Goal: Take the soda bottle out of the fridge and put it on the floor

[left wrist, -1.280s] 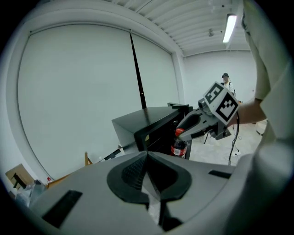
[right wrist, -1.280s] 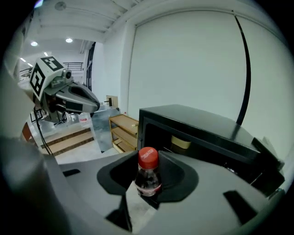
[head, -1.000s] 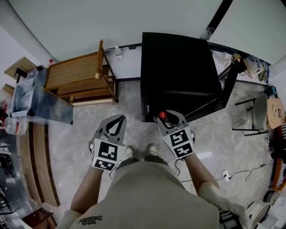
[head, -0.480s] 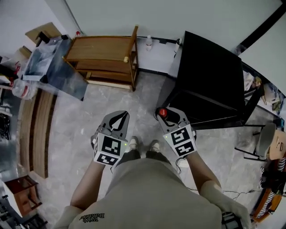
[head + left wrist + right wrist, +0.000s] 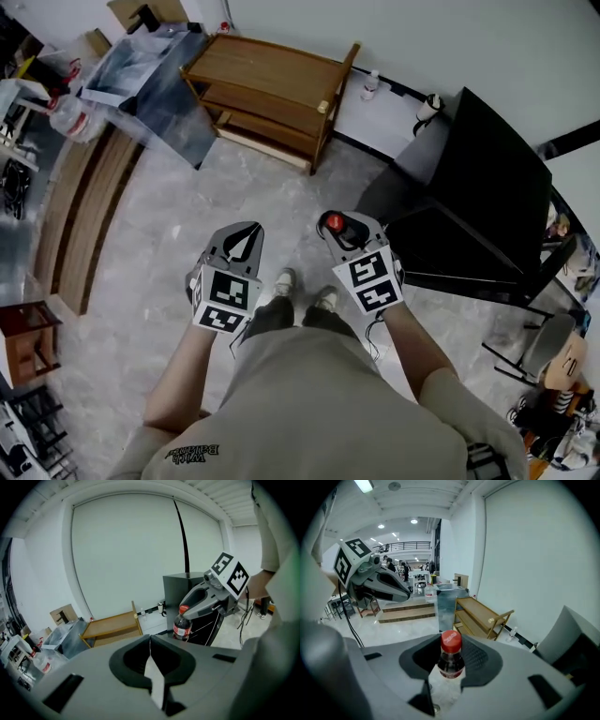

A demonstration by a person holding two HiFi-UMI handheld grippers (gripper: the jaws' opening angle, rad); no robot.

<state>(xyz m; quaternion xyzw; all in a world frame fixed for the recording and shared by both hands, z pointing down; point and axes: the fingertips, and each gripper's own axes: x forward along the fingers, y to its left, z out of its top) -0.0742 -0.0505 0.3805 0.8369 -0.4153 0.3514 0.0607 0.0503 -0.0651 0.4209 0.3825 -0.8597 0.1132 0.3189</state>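
Right gripper [image 5: 336, 225] jaws clamped on the red-capped soda bottle [image 5: 450, 659] – upright between them – left gripper [image 5: 247, 232] jaws together, nothing between.

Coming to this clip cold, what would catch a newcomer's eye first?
The red-capped bottle stands out first, clamped in the right tool over the grey floor just ahead of the person's feet. Next comes the big black fridge at the head view's right. The left tool is alongside, shut and empty.
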